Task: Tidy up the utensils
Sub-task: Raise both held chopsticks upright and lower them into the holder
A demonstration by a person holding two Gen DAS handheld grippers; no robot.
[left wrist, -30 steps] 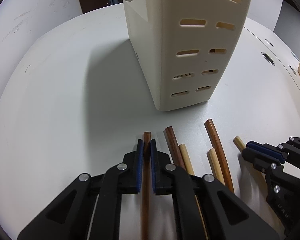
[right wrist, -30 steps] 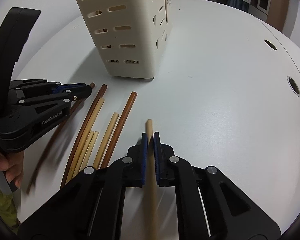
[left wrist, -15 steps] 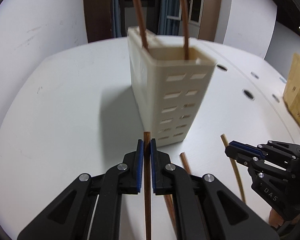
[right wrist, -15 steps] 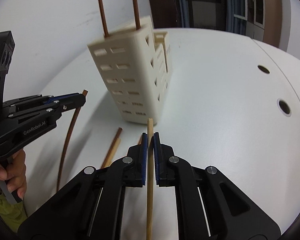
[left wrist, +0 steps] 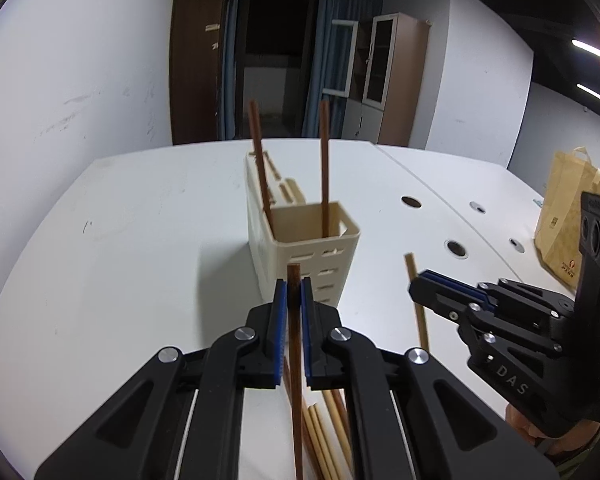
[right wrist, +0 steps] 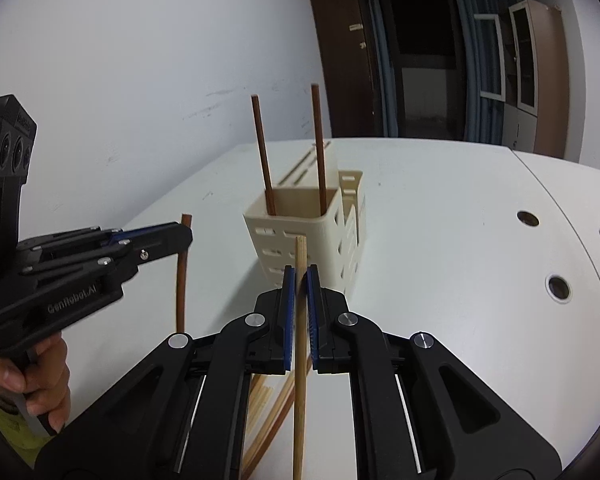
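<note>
dark chopstick (left wrist: 294, 360) in clenched left fingers (left wrist: 279, 320), pale chopstick (right wrist: 299, 340) in right, both short of holder rim (left wrist: 314, 238)

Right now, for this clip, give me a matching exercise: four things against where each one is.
1. dark brown wooden chopstick
2. pale bamboo chopstick
3. cream slotted plastic holder
4. brown paper bag

a. far right of the table
b. between the left gripper fingers
c. upright, two dark sticks inside
d. between the right gripper fingers

Pairs: 1-b, 2-d, 3-c, 4-a
</note>
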